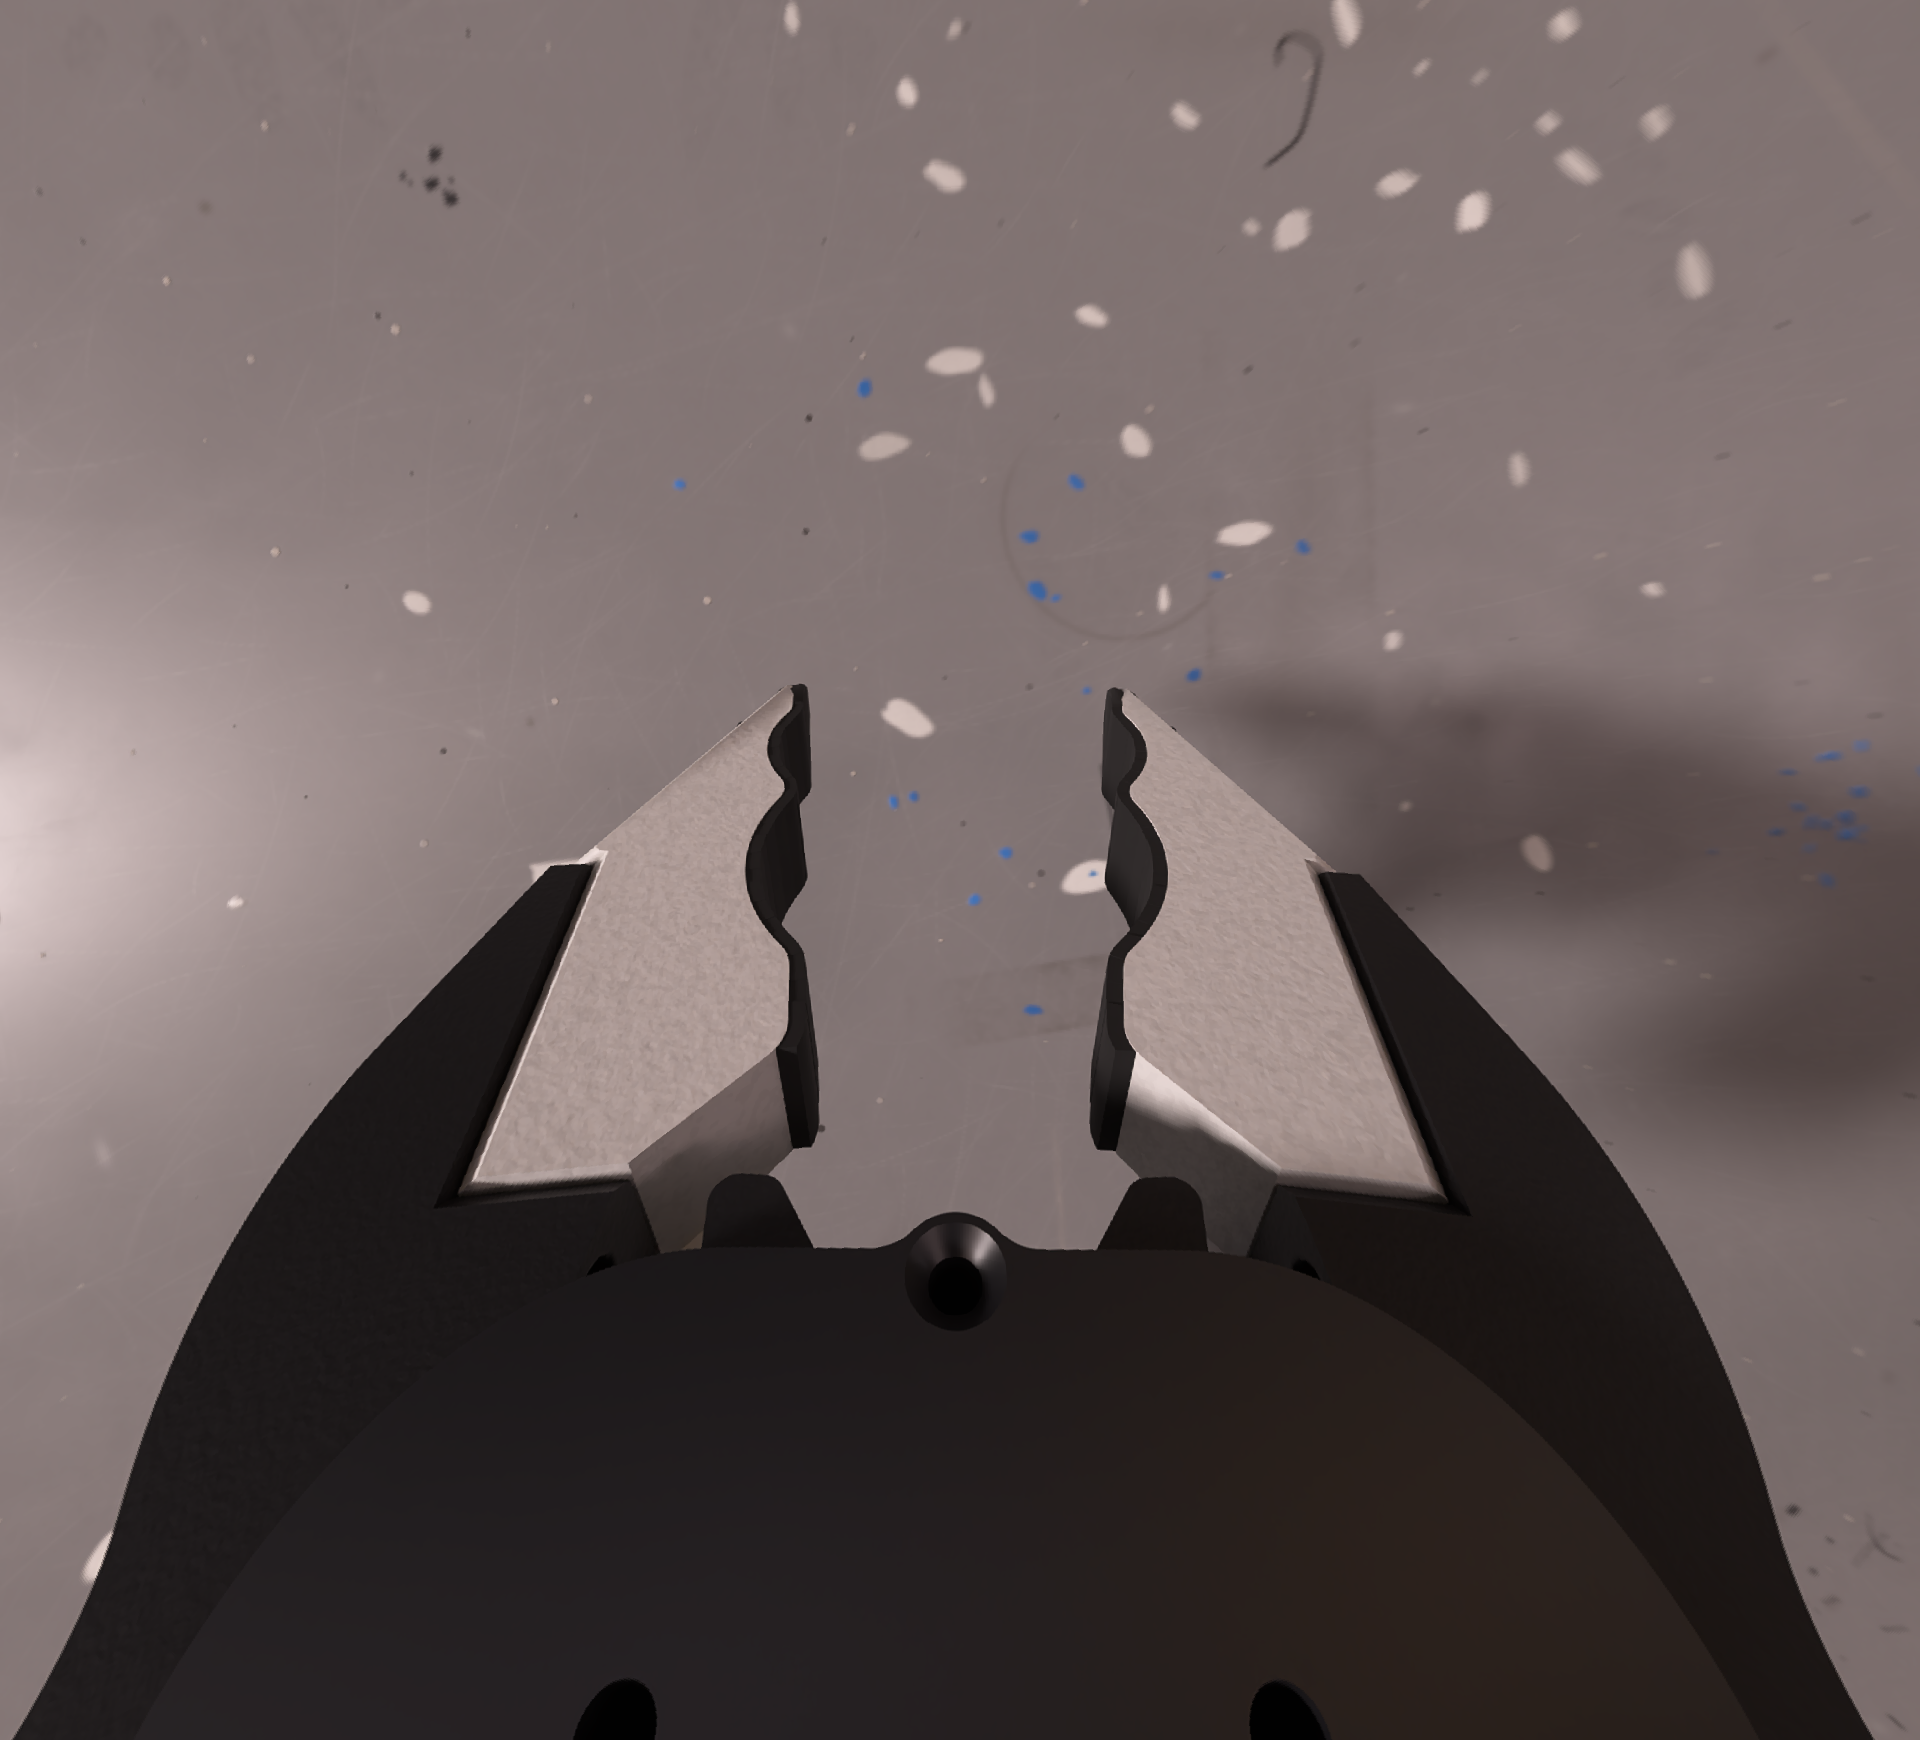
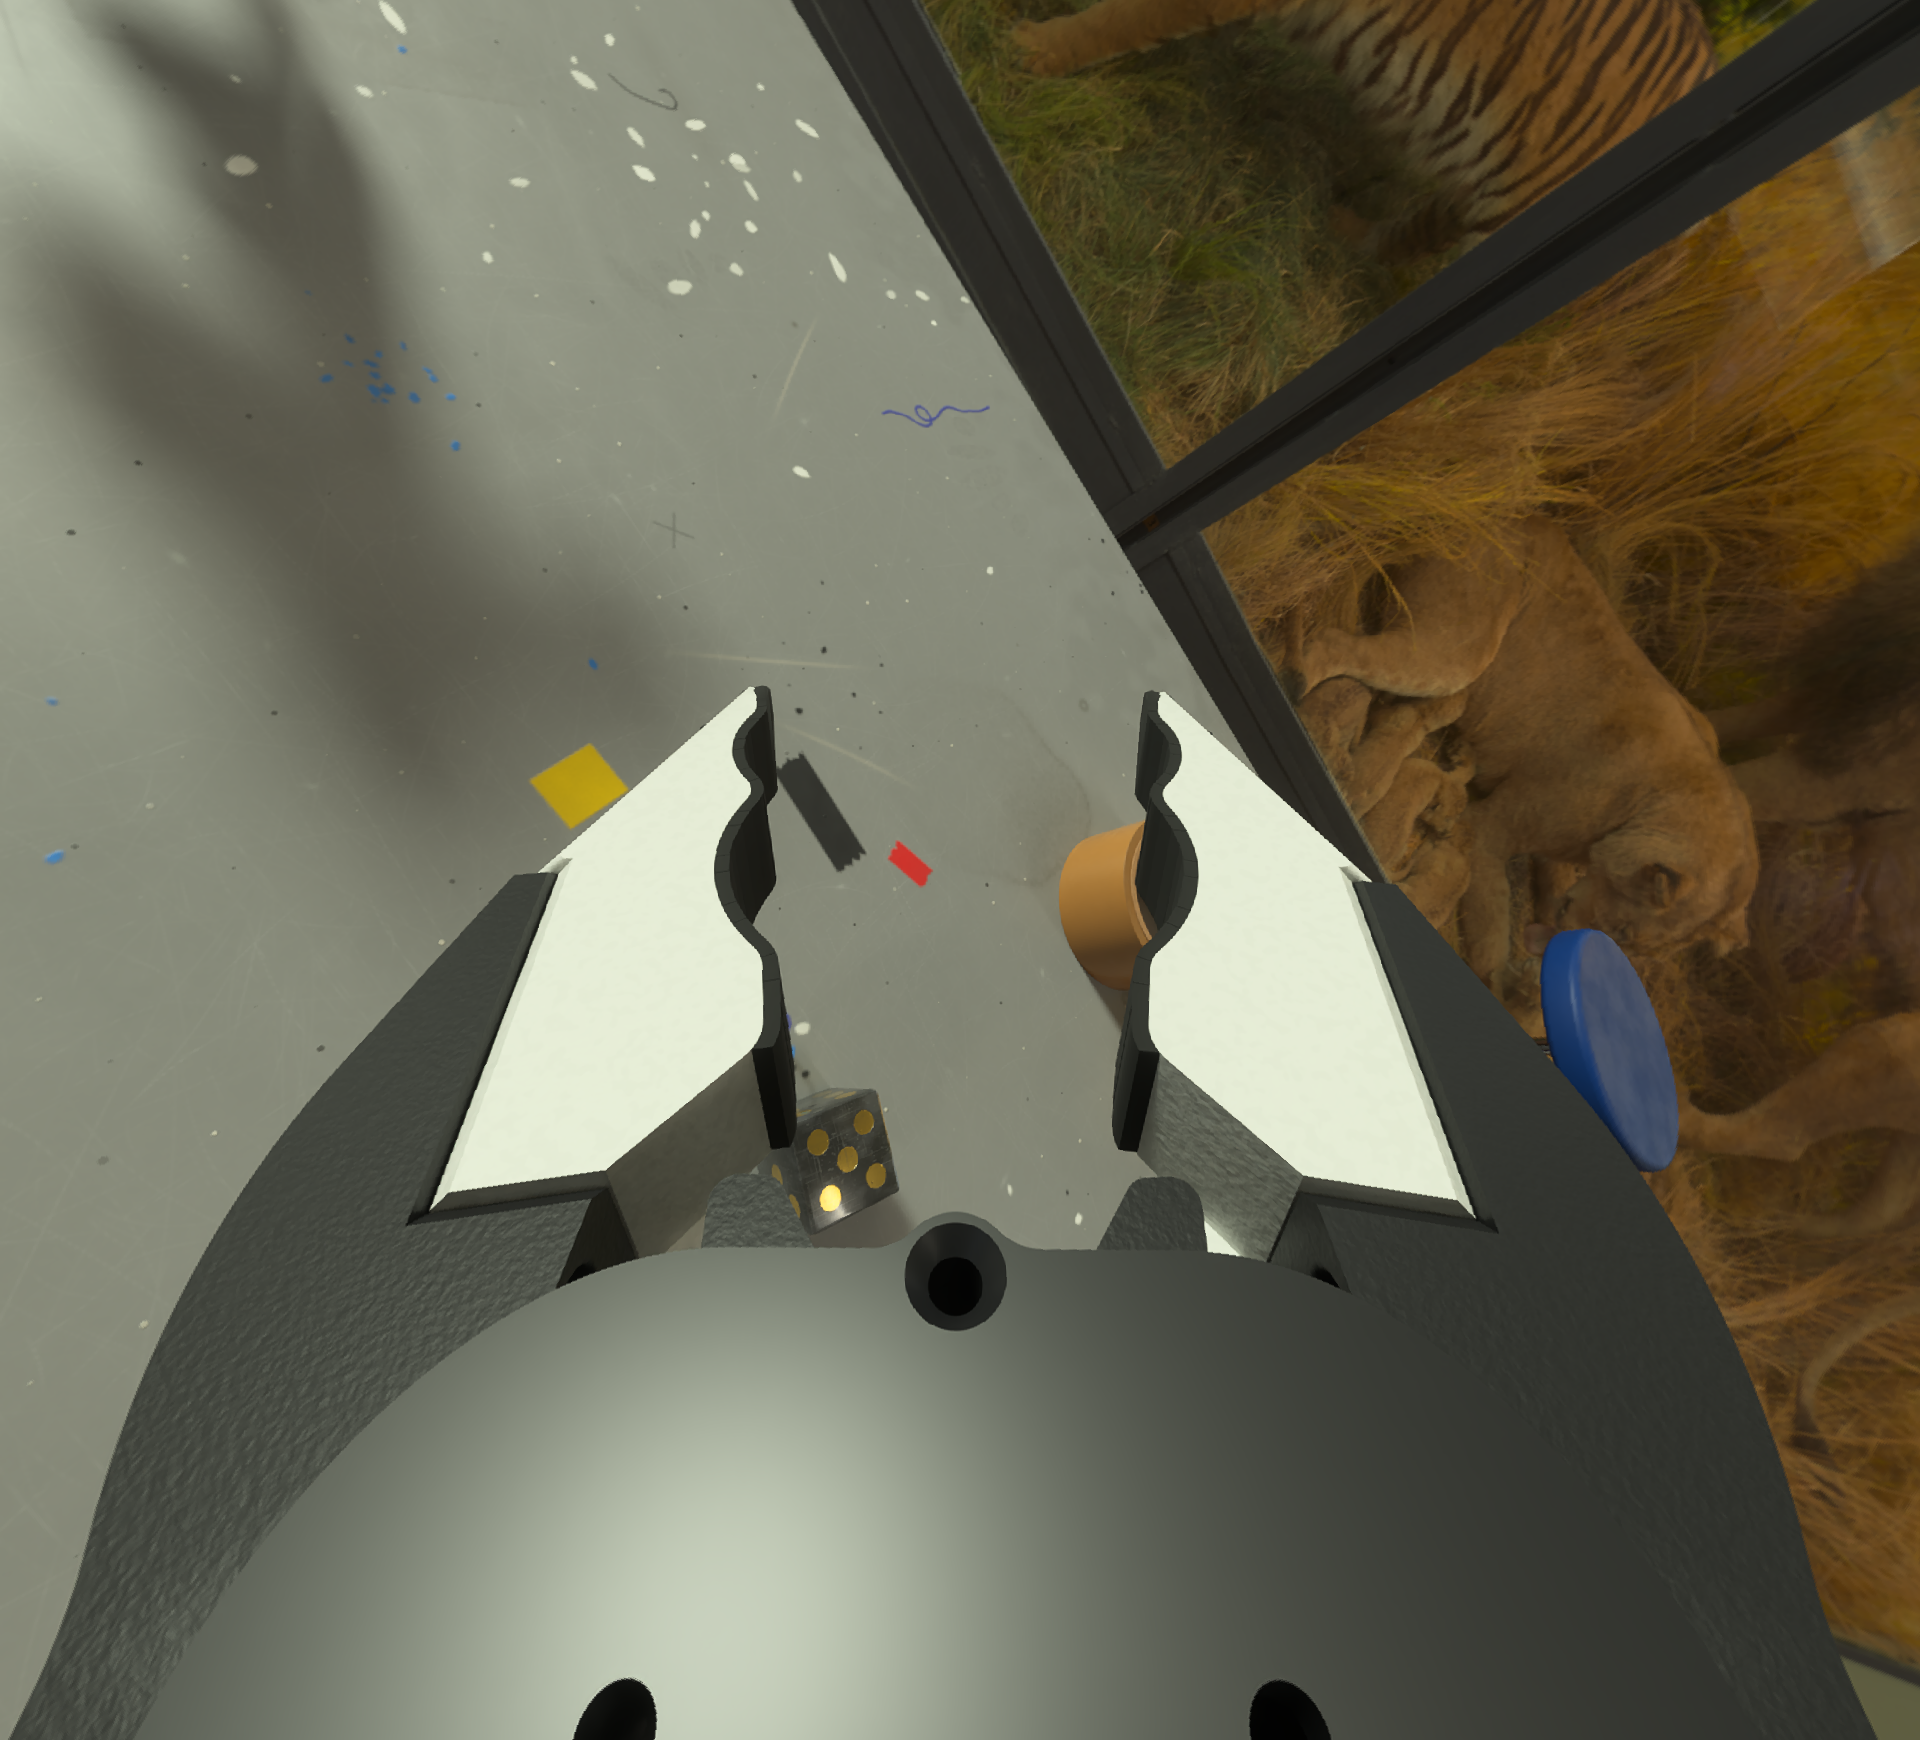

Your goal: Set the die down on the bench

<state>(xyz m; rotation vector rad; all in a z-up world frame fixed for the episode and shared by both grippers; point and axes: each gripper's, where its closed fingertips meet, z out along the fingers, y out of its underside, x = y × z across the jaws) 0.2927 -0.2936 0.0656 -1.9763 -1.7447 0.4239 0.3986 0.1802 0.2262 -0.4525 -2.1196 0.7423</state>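
While the left gripper (image 1: 956,703) hangs over the speckled grey tabletop (image 1: 520,340), its jaws stand parted with nothing between them; white flecks scatter toward one o'clock.

Seen from the right wrist, the right gripper (image 2: 954,703) also has its jaws spread wide and empty. Low between them, beside the seven o'clock finger's base, the dark die (image 2: 842,1160) with gold pips rests on the tabletop (image 2: 312,547). An orange cup (image 2: 1101,901) lies at three o'clock, a yellow patch (image 2: 578,784) at nine, a blue disc (image 2: 1608,1051) farther right.
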